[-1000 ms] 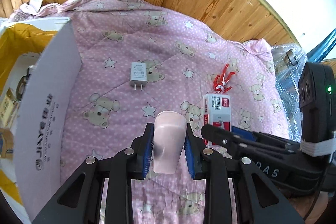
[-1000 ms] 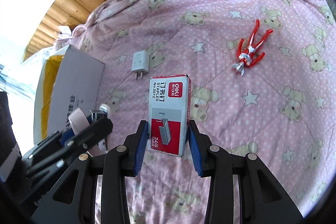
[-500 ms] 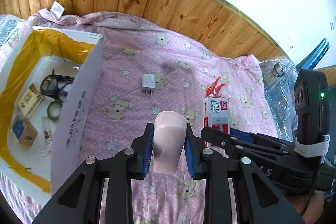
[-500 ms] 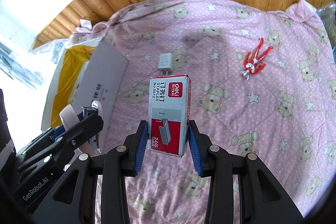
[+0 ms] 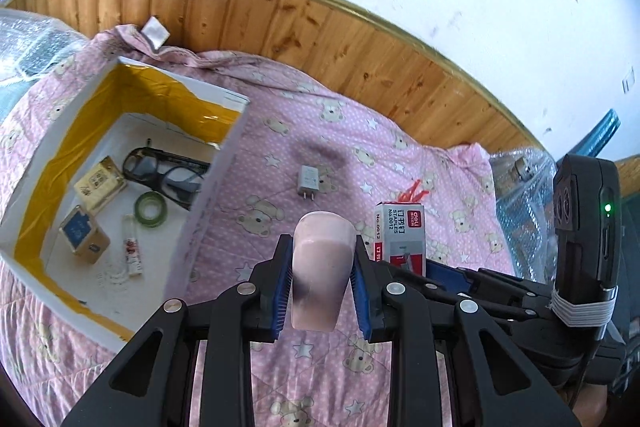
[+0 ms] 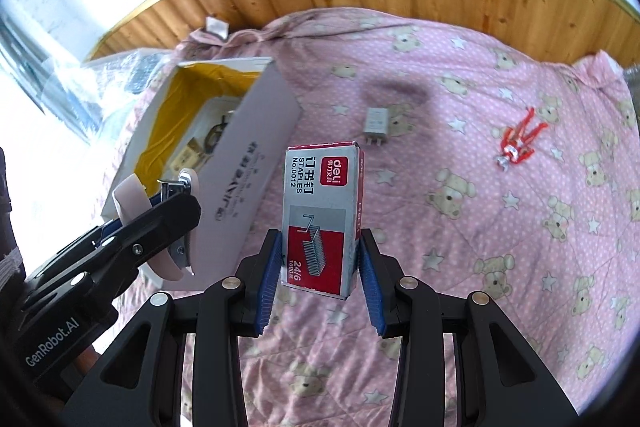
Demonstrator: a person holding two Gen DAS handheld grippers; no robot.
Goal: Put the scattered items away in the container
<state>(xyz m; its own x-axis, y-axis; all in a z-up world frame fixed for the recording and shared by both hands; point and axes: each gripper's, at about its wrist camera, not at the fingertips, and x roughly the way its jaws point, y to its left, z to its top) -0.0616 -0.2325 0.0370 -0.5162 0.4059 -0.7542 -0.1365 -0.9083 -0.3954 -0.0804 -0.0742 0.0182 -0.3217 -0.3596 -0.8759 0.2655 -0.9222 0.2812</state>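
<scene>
Left gripper [image 5: 322,287]: clamped on a pink stapler [image 5: 320,271], up off the quilt [image 5: 400,155].
Right gripper [image 6: 320,267]: squeezing the staples box [image 6: 320,211], also airborne.
Container [image 5: 208,183]: open cardboard box at 9 o'clock of the stapler.
Tip: clear the near wall first, then let go low, one at a time.
Leftovers: white charger [image 5: 309,181] at 12 o'clock, red figure [image 6: 518,143] at 2.
Blockers: only the box wall, I reckon.
</scene>
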